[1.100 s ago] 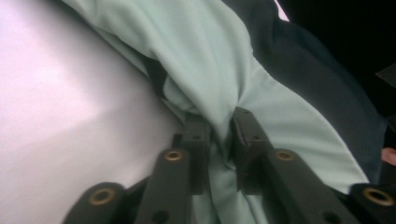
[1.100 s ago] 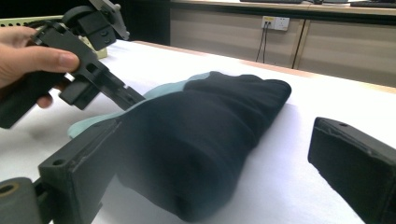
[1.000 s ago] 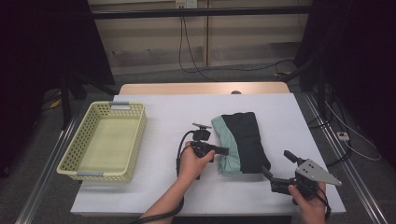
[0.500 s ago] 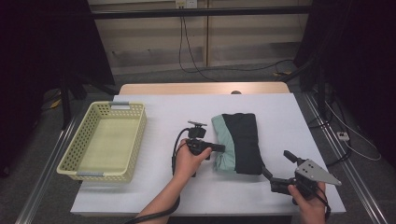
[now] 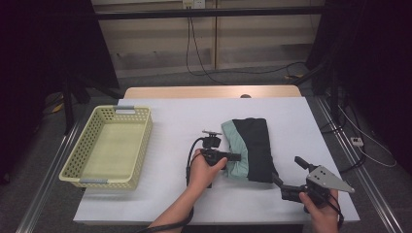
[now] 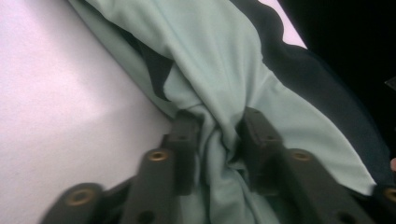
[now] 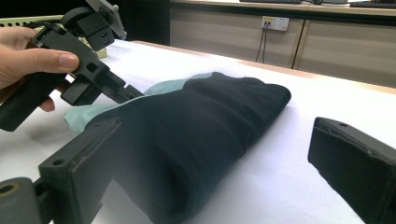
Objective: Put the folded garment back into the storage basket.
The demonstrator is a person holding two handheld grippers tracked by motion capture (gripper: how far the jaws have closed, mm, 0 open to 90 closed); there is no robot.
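Note:
A folded garment, dark with a mint-green side, lies right of the table's middle. My left gripper reaches into its mint edge from the left. In the left gripper view a bunch of mint cloth is pinched between the two black jaws of that gripper. These jaws have just been closing on the cloth. My right gripper rests near the front right edge, pointing at the garment's near end, open wide. Its own view shows the dark cloth ahead of its spread jaws, with nothing between them.
A pale yellow plastic basket stands at the table's left side with nothing in it. The white table is bare between basket and garment. Cables and dark stands sit beyond the far and right edges.
My left gripper shifted slightly to the left and back onto the garment's mint edge. The right gripper and the garment kept their places.

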